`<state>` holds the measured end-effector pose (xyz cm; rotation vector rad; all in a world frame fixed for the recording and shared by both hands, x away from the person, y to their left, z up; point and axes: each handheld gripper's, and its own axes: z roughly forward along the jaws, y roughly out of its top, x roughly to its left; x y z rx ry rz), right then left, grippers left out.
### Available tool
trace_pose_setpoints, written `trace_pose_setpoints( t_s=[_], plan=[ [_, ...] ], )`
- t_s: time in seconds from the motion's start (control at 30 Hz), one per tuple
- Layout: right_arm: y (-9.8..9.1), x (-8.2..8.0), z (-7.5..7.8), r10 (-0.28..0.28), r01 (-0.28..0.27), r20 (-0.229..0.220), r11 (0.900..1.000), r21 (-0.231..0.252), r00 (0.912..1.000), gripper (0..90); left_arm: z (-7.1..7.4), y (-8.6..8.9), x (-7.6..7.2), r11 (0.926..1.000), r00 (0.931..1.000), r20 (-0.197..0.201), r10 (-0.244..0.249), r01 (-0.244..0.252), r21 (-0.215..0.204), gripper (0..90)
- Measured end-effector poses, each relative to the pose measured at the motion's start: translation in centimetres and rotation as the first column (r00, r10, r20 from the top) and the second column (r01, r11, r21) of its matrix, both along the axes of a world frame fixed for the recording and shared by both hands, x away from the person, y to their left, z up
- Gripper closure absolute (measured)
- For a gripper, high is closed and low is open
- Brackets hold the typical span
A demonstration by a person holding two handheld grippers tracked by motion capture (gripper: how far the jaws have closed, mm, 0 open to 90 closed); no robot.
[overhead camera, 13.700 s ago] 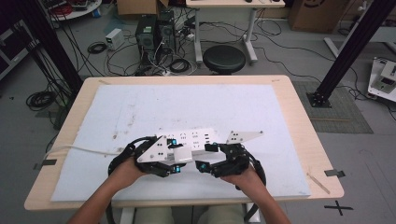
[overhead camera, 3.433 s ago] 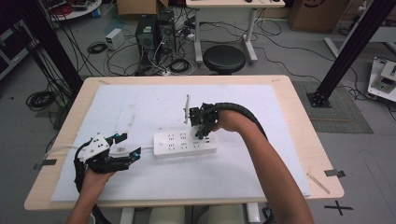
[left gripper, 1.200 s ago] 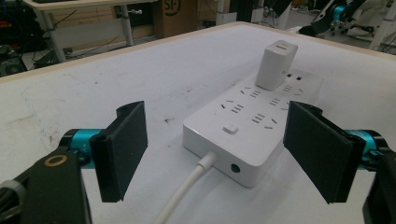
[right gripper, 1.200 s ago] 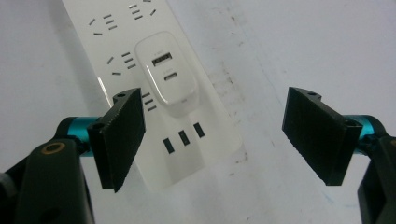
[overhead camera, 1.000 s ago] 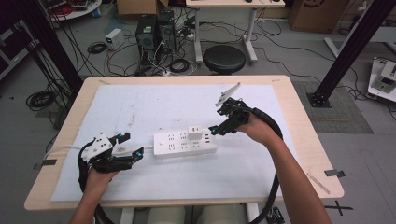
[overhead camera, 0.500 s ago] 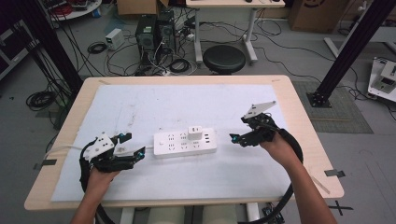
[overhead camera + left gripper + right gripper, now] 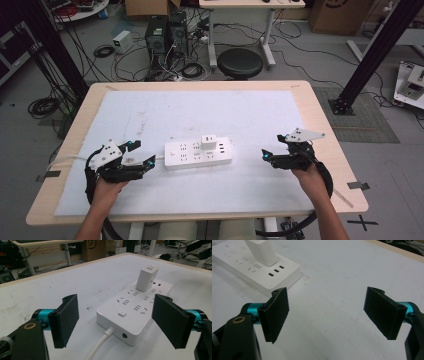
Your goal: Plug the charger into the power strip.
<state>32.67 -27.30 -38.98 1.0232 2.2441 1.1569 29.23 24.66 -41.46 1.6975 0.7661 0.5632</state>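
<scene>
Power strip (image 7: 198,153) lies flat near the middle of the white mat (image 7: 240,112) that covers the wooden table (image 7: 320,115), its long side running left to right. A white charger (image 7: 208,142) stands upright in one of the sockets on the strip's far row, toward its right half. Small slots sit at the strip's right end, and a white cord (image 7: 100,350) leaves its left end, beside a small square button (image 7: 122,313).

The left gripper (image 7: 145,164) rests low over the mat just left of the strip, pointing at the cord end. Its jaws are spread wide with nothing pinched; in the left gripper view the strip's cord end sits between and just beyond the two black pads (image 7: 65,318), apart from both. The person's left hand (image 7: 107,187) holds the gripper from the near edge of the table.

The right gripper (image 7: 267,156) is well to the right of the strip, near the mat's right side, pointing left toward it. Its jaws are also spread wide and hold nothing; in the right gripper view bare mat lies between the pads, with the strip's right end and the charger at the upper left, clear of the jaws. The grey three-cornered plate (image 7: 303,135) on it tilts up toward the far right.
</scene>
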Motion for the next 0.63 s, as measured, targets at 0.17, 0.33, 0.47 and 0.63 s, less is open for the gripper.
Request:
trace_pose_setpoints(
  t_s=[0.17, 0.33, 0.47, 0.63],
  plan=[
    [-0.6, -0.3, -0.6, -0.016, 0.016, 0.008, 0.9995, 0.027, 0.9998, 20.3, -0.1, -0.2, 0.1, 1.0000, 1.0000, -0.003, 0.000, 0.000, 0.004, 21.8],
    [-0.8, -0.4, -1.1, -0.028, 0.028, 0.002, 0.9990, 0.035, 0.9996, 20.3, -0.1, -0.2, 0.1, 1.0000, 1.0000, -0.008, 0.000, 0.000, 0.004, 21.8],
    [-0.8, -0.4, -1.4, -0.029, 0.029, -0.007, 0.9991, 0.030, 0.9996, 20.3, -0.2, -0.2, 0.2, 1.0000, 1.0000, -0.006, 0.004, -0.004, 0.001, 21.8],
    [-1.1, -0.4, -1.8, -0.048, 0.048, -0.005, 0.9980, 0.042, 0.9988, 20.3, -0.3, -0.2, 0.3, 1.0000, 1.0000, -0.008, 0.006, -0.006, -0.004, 21.8]
  ],
)
